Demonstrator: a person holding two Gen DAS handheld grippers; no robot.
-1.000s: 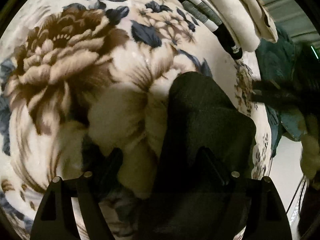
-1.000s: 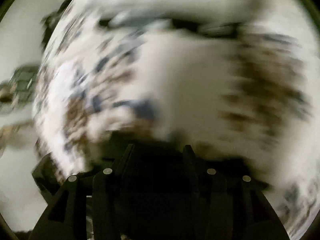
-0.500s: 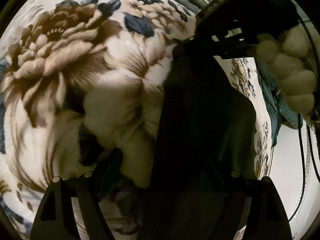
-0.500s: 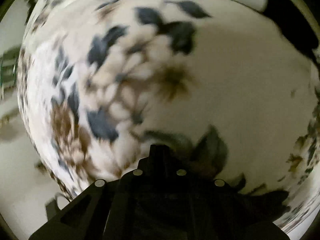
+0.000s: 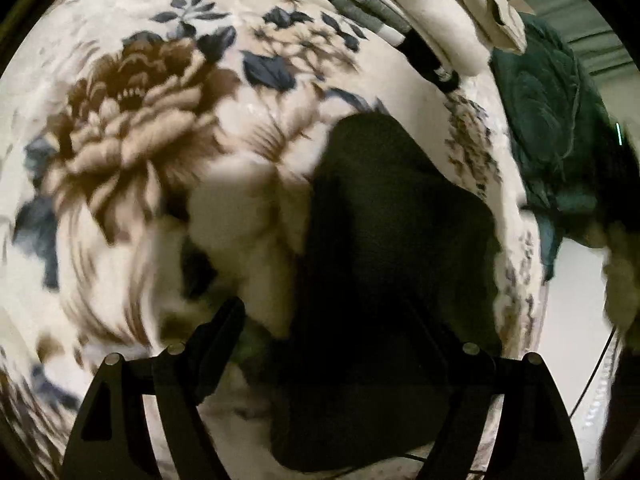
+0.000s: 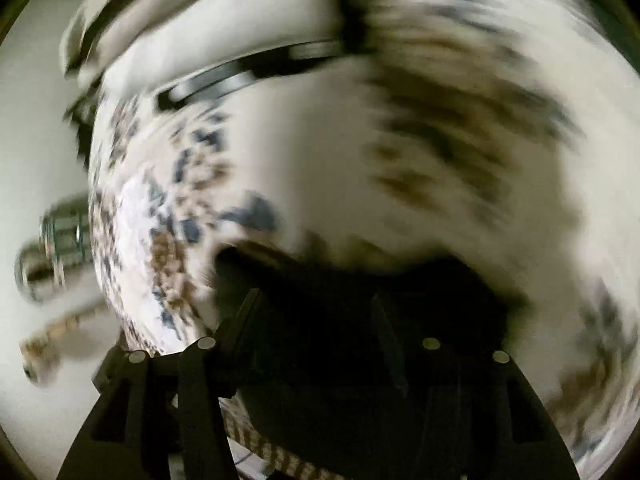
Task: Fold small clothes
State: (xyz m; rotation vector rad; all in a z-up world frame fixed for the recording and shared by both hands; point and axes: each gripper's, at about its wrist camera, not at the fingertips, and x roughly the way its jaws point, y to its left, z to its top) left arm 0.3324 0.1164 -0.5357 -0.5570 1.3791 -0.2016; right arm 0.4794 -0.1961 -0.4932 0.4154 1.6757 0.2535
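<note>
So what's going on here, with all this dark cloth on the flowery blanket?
A person is folding a small black garment on a floral blanket. The left hand-held gripper hangs over it, jaws wide. The right hand-held gripper, whose jaws have just been opening, is also above the dark cloth; that view is blurred. Folded clothes lie at the blanket's far edge.

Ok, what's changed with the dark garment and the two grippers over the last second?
The right gripper pinched shut at the far edge of the black cloth garment half a second ago, then pulled away. Its jaws have just been opening, with dark cloth between them. Only a fluffy white sleeve shows beside the garment now. Unchanged: the left gripper open over the garment on the floral blanket.
</note>
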